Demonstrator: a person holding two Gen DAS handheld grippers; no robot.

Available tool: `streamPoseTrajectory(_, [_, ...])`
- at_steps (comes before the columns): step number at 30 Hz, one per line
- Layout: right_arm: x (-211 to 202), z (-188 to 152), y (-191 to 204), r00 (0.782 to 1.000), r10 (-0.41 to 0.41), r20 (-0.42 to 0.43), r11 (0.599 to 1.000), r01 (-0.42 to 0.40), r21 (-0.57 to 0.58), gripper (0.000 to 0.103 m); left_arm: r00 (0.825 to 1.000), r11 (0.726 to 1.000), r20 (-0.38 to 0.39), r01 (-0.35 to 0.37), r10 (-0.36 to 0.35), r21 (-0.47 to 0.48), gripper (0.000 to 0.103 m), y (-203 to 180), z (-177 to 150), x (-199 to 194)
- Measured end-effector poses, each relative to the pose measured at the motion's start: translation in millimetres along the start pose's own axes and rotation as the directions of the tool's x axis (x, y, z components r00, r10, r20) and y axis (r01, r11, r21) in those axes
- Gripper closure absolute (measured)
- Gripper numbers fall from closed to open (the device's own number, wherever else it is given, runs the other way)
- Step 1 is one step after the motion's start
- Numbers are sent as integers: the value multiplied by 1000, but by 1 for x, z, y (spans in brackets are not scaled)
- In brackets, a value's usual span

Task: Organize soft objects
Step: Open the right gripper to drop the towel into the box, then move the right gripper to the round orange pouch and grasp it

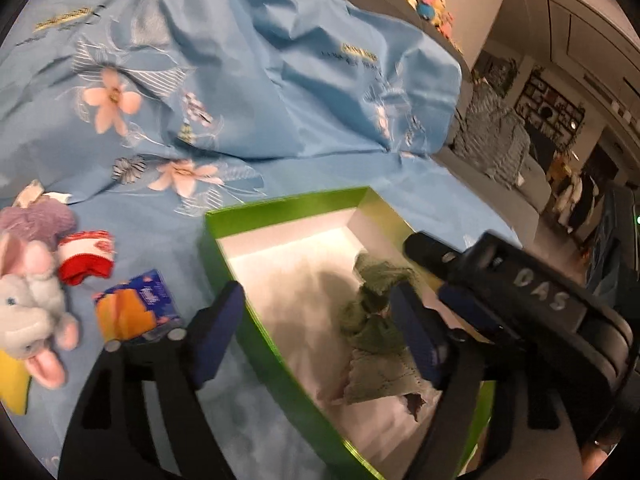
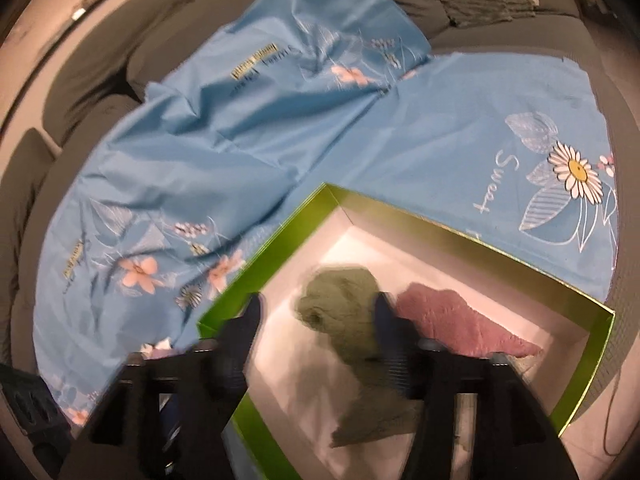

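Observation:
A green box (image 1: 232,264) with a white inside lies on a blue floral sheet (image 1: 280,100). In it a crumpled green cloth (image 1: 376,332) lies loose, with a mauve cloth (image 2: 460,324) beside it. My left gripper (image 1: 316,296) is open; one finger is outside the box's left wall, the other is against the green cloth. My right gripper (image 2: 318,312) is open above the box, and the green cloth (image 2: 340,300) lies below and between its fingers, unpinched. The right gripper's black body (image 1: 532,292) shows in the left wrist view.
Left of the box on the sheet lie a plush toy (image 1: 32,308), a red and white sock (image 1: 86,256), a blue and orange packet (image 1: 136,308) and a purple knit item (image 1: 44,220). A grey sofa (image 2: 100,60) surrounds the sheet (image 2: 440,140).

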State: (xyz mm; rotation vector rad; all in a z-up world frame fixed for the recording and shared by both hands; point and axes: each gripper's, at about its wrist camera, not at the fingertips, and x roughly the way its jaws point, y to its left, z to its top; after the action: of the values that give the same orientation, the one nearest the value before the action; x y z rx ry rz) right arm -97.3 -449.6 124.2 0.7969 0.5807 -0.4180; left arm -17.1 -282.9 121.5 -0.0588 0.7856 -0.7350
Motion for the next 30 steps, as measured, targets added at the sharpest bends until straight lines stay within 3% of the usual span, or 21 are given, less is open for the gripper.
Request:
streamPoseTrajectory(2, [-5, 0, 6, 999, 28, 22, 1000, -28, -10, 31, 998, 998, 36, -54, 54, 7, 16, 6, 0, -15])
streamPoseTrajectory(7, [-13, -6, 32, 994, 97, 56, 992, -92, -87, 17, 989, 992, 79, -126, 126, -4, 14, 27, -6, -46])
streamPoseTrajectory(9, [-14, -10, 45, 990, 127, 59, 987, -120, -111, 15, 981, 985, 86, -171, 171, -7, 13, 36, -8, -54])
streamPoseTrajectory(11, [-13, -15, 57, 987, 151, 49, 980, -143, -136, 12, 969, 973, 94, -229, 230, -22, 2, 53, -13, -67])
streamPoseTrajectory(15, [-8, -29, 80, 980, 198, 9, 960, -192, -201, 9, 949, 953, 102, -288, 297, -90, 1, 87, -24, -91])
streamPoseTrajectory(20, [0, -48, 108, 974, 222, -35, 938, -223, -265, 8, 887, 882, 68, -442, 457, -165, 1, 141, -41, -120])
streamPoseTrajectory(26, [11, -77, 139, 959, 260, -115, 899, -283, -335, 4, 842, 799, -4, -514, 540, -311, 1, 209, -71, -145])
streamPoseTrajectory(30, [21, -101, 163, 936, 293, -194, 864, -346, -366, 4, 830, 751, -33, -520, 557, -407, 1, 246, -86, -162])
